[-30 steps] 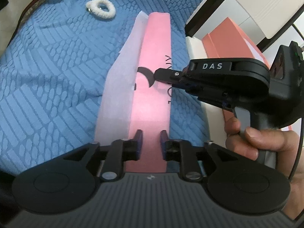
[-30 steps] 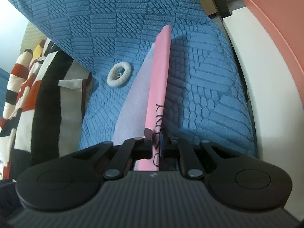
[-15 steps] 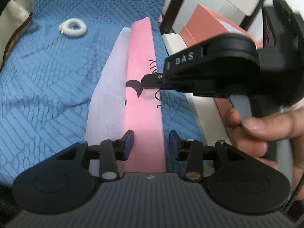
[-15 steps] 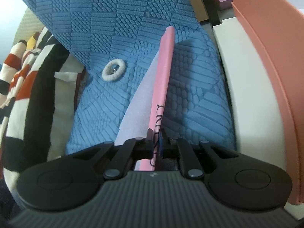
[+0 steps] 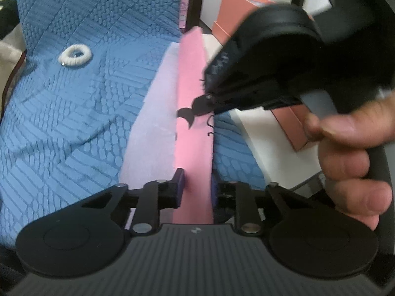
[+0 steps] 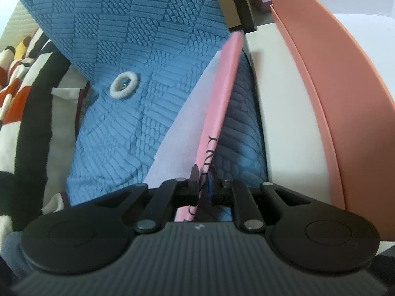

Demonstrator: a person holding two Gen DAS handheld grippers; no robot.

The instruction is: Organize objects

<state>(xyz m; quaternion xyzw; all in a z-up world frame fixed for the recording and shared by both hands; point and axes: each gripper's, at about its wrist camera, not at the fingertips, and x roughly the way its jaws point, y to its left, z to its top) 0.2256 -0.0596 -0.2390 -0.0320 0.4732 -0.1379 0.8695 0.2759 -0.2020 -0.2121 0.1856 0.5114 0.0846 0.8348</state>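
A long flat pink box lid (image 5: 192, 133) with black lettering is held over a blue quilted bedspread (image 5: 74, 128). White tissue paper (image 5: 153, 128) hangs beside it. My right gripper (image 6: 202, 187) is shut on the lid's edge (image 6: 217, 113), seen edge-on in the right wrist view. In the left wrist view the right gripper (image 5: 205, 103) pinches the lid from the right side. My left gripper (image 5: 196, 185) is open, its fingers on either side of the lid's near end, close to it.
A white hair scrunchie (image 5: 75, 55) lies on the bedspread, also in the right wrist view (image 6: 123, 85). A salmon-coloured box (image 6: 321, 79) stands on a white surface (image 6: 284, 123) at the right. A striped blanket (image 6: 22, 98) lies at the left.
The left gripper opened from its grip on the lid half a second ago and has since narrowed around it. The lid and both grippers have moved toward the salmon box at the right.
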